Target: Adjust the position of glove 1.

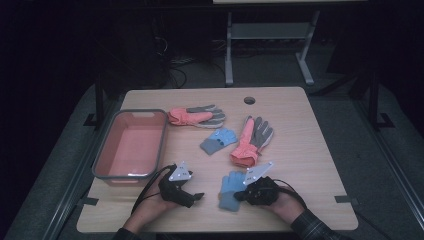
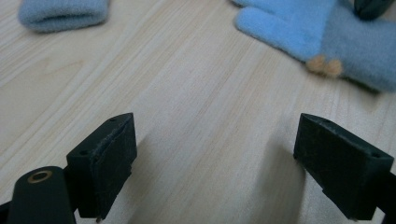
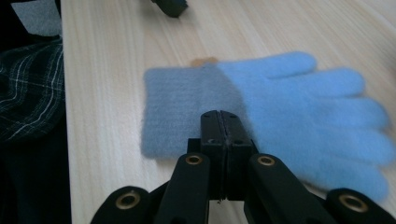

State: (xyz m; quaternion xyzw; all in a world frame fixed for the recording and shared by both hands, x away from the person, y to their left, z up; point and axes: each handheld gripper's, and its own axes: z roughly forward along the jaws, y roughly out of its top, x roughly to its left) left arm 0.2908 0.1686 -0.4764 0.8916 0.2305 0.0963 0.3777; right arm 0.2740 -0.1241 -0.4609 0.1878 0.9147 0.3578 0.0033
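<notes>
From above, my light wooden table [image 1: 300,150] stands in a dark room, a grey metal frame [image 1: 235,45] behind it. A pink plastic bin [image 1: 131,146] sits at its left, two coral-and-grey work gloves [image 1: 197,116] and a small blue glove [image 1: 219,140] mid-table. My right gripper [image 1: 239,195] touches the near light-blue fleece glove [image 1: 231,189]; my left gripper [image 1: 199,196] is beside it. Along my left gripper [image 2: 215,163], the jaws stand wide apart over bare wood. Along my right gripper [image 3: 219,116], the jaws are pressed together, their tips at the fleece glove's [image 3: 280,112] grey-blue cuff.
</notes>
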